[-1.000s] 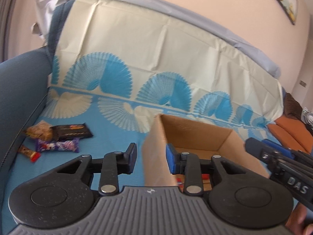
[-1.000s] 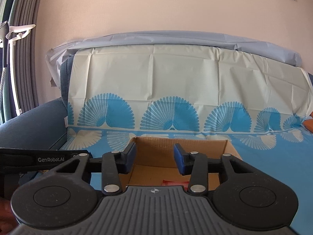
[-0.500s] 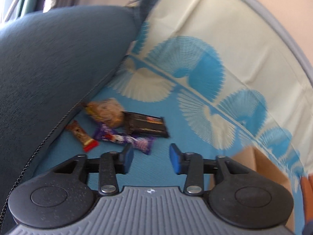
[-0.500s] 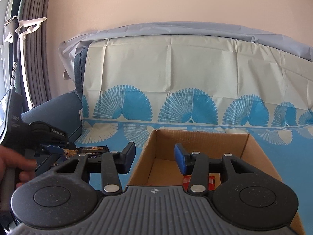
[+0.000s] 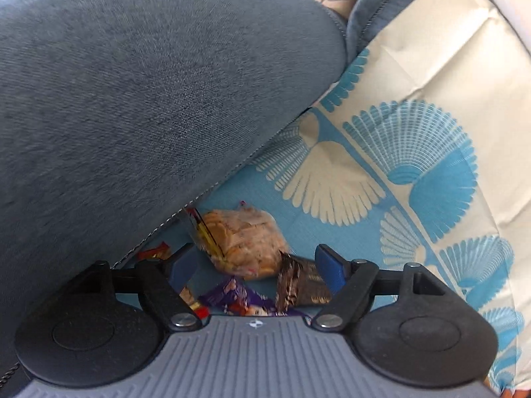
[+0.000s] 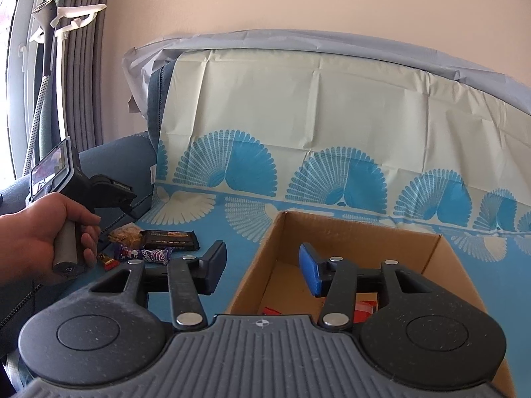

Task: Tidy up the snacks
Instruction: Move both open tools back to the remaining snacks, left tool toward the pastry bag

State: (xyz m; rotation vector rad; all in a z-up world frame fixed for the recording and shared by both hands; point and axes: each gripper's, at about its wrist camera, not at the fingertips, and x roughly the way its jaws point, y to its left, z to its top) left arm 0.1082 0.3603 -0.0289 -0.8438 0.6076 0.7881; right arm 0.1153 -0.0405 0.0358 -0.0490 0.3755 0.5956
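The snacks lie together on the blue sofa cover beside the armrest (image 5: 139,93): a clear cookie bag (image 5: 242,242), a dark bar (image 5: 305,285) at its 4 o'clock, a purple bar (image 5: 232,295) at 6 o'clock, a small red bar (image 6: 108,260). My left gripper (image 5: 255,265) hovers over them; its fingers have just been opening and grasp nothing. My right gripper (image 6: 260,270), released and opening slightly, straddles the near-left wall of the cardboard box (image 6: 358,232), which has red packets inside.
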